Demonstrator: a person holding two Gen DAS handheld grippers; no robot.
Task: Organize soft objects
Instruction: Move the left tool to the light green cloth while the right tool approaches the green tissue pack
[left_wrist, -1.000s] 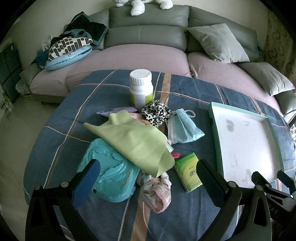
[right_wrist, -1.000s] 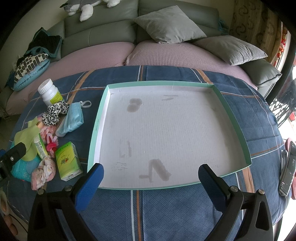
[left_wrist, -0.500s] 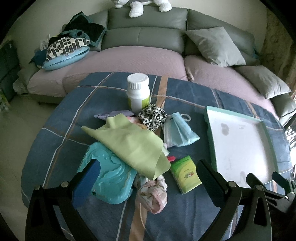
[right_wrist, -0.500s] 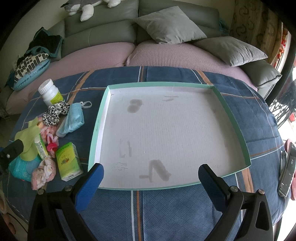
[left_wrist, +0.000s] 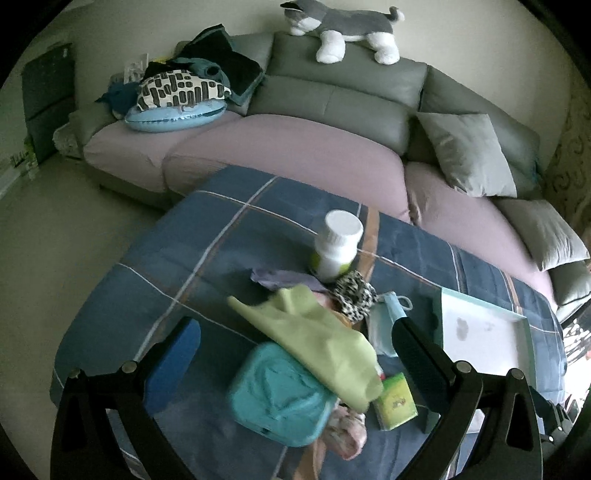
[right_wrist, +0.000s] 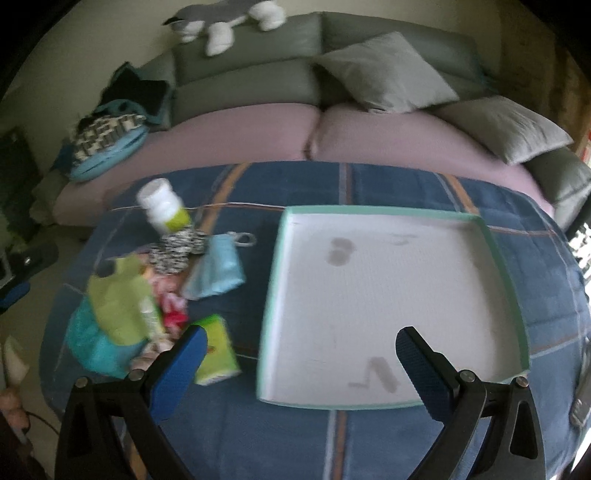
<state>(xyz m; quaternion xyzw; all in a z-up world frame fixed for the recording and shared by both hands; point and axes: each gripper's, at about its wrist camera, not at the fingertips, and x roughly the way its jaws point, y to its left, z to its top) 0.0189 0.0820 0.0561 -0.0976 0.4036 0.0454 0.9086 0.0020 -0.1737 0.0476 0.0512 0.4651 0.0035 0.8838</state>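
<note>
Left tongs (left_wrist: 295, 341) hanging released over green cloth (left_wrist: 314, 339), draping teal pack (left_wrist: 279, 400) | right tongs (right_wrist: 301, 349) hanging released above bench (right_wrist: 258, 435), tray (right_wrist: 273, 295) ahead | scrunchie (left_wrist: 352, 295), mask (left_wrist: 384, 325) lying beyond left tongs

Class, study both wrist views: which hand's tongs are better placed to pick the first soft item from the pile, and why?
Left. The left tongs are open directly over the green cloth in the pile. The right tongs, also open, face mostly the empty tray, with the pile off to their left.

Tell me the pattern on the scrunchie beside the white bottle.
Black-and-white leopard spots on the scrunchie, clearest in the left wrist view.
</note>
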